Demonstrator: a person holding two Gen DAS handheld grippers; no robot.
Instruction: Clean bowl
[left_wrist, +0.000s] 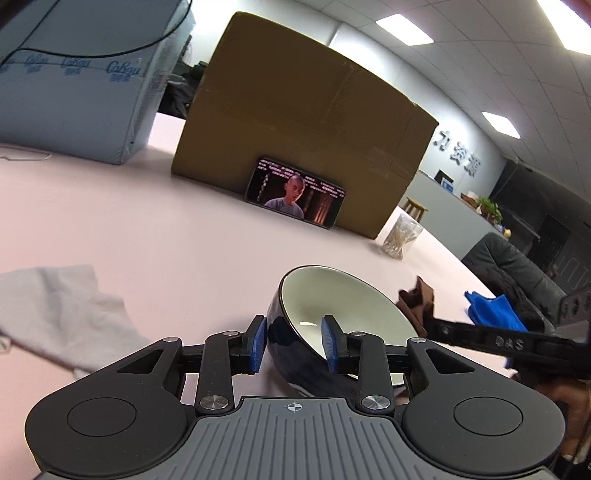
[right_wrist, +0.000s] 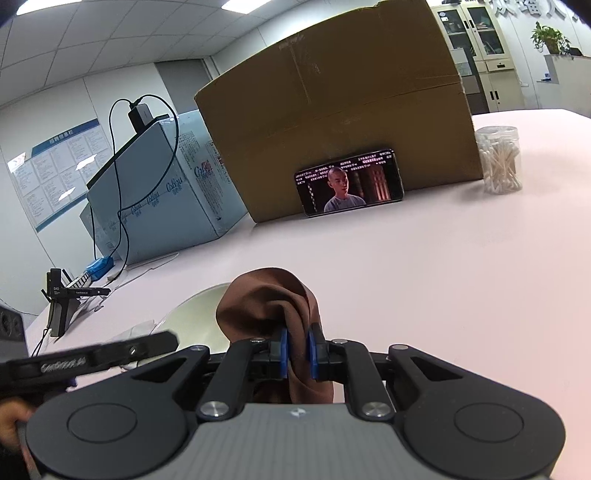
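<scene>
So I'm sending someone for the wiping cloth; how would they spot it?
Start at the big cardboard box on the pink table and come toward the near edge. The brown cloth is bunched in the right gripper beside the bowl; the other cloth is pale grey.

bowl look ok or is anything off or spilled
Nothing spilled or broken. The bowl is tipped on its side only because the left gripper pinches its rim. The right gripper grips the brown cloth beside it.
</scene>
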